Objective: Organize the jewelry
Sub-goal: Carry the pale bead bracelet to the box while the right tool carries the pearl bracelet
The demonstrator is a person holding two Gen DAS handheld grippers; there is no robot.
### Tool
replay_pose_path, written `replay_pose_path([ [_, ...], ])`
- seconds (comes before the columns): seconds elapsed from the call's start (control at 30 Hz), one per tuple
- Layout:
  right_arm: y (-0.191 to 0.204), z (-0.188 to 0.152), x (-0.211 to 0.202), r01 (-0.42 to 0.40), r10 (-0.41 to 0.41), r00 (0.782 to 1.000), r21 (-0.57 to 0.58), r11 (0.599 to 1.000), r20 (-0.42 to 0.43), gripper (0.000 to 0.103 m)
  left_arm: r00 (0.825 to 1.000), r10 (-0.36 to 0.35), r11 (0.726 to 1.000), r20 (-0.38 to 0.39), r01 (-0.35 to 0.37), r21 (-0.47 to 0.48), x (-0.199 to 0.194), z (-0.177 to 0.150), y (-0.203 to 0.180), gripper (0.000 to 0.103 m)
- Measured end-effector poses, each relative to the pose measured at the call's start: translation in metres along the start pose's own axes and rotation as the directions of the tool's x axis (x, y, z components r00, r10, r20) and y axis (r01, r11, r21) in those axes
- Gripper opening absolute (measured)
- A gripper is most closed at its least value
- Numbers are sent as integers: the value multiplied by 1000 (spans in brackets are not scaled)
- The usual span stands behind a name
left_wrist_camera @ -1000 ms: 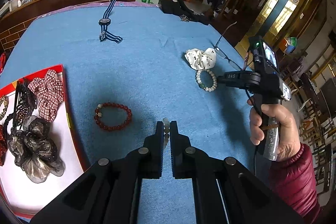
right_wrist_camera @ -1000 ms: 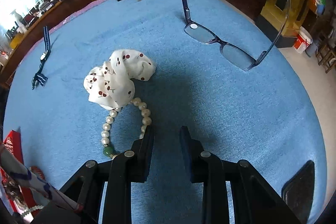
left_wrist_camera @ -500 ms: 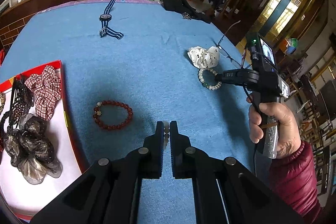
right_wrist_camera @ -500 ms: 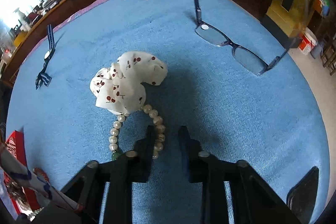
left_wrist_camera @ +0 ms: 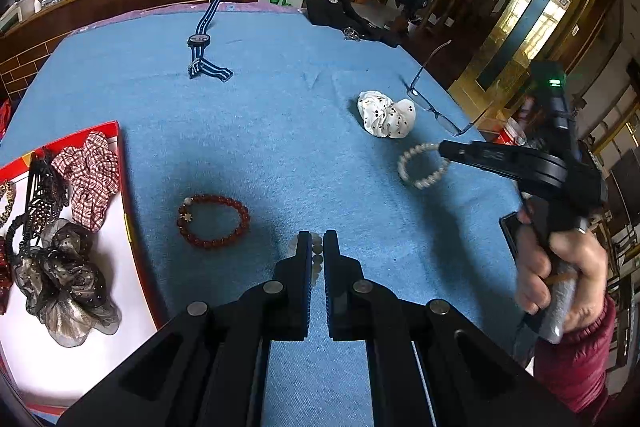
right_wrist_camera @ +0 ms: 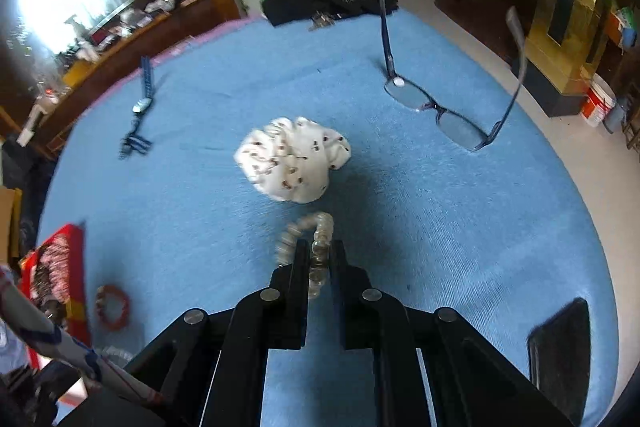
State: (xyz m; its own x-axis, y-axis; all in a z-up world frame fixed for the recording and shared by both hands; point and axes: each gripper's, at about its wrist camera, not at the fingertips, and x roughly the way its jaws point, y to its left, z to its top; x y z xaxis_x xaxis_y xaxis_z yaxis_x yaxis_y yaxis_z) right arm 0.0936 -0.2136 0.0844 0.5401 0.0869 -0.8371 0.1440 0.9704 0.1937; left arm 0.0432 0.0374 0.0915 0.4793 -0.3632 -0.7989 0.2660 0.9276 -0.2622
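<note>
Blue table (left_wrist_camera: 280, 131) has glasses (right_wrist_camera: 440, 111) over on the right, black clothing (right_wrist_camera: 320, 5) bunched at the far edge.

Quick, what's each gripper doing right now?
Left gripper: shut on a string of pale, glassy beads.
Right gripper: shut on the white pearl bracelet.

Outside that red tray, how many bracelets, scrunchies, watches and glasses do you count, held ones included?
Bracelets: 3 (red bead bracelet, pearl bracelet, pale bead bracelet)
Scrunchies: 1 (white dotted scrunchie)
Watches: 1 (striped wristwatch)
Glasses: 1
Total: 6
</note>
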Motion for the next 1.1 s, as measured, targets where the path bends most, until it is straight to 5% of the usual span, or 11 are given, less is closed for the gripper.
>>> replay_pose_path([
  [0.57, 61, -62, -73, -205, 211, 977, -128, 970, 37, 10, 998, 43, 999, 54, -43, 1, -46, -32, 8, 5],
  [1.1, 186, -110, -88, -397, 393, 916, -333, 855, -84, 10, 969, 142, 986, 202, -121, -114, -147, -71, 85, 5],
])
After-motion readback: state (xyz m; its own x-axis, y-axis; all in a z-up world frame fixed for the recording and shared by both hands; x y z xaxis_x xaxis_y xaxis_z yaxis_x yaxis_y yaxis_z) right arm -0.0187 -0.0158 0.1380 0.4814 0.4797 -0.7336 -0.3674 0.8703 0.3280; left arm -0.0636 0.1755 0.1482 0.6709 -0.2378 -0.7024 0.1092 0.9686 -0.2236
